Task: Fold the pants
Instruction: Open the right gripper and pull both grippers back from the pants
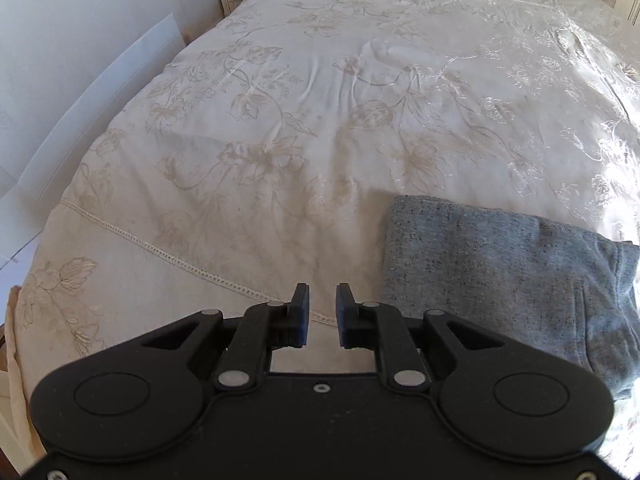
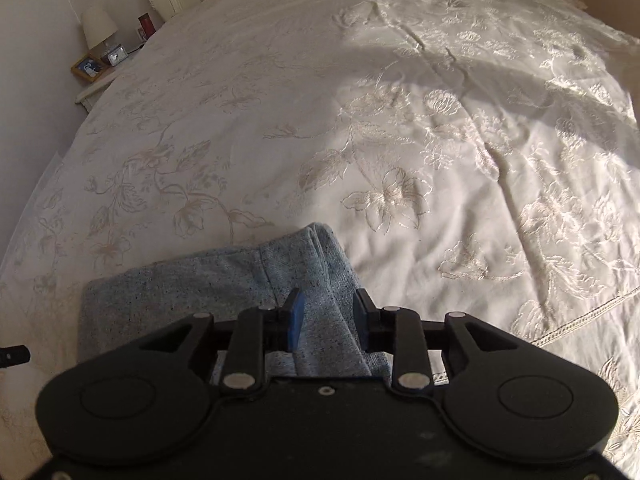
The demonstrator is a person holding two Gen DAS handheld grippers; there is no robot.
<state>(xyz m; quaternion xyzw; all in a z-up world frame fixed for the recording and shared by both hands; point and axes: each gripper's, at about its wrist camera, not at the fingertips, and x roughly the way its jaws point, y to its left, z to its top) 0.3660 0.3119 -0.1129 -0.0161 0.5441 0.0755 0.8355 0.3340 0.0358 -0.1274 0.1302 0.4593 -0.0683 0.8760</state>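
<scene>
Both your left gripper (image 1: 322,312) and right gripper (image 2: 328,320) hang spread, empty; folded pants (image 1: 512,272) need only smoothing.

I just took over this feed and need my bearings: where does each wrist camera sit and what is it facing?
Left wrist: on the left gripper, angled down at the bedspread; its own open, empty fingers show; the folded grey pants lie to its right.
Right wrist: on the right gripper, angled down over the pants; open fingers show, gripping nothing.
Shared: the pants and bedspread.
</scene>
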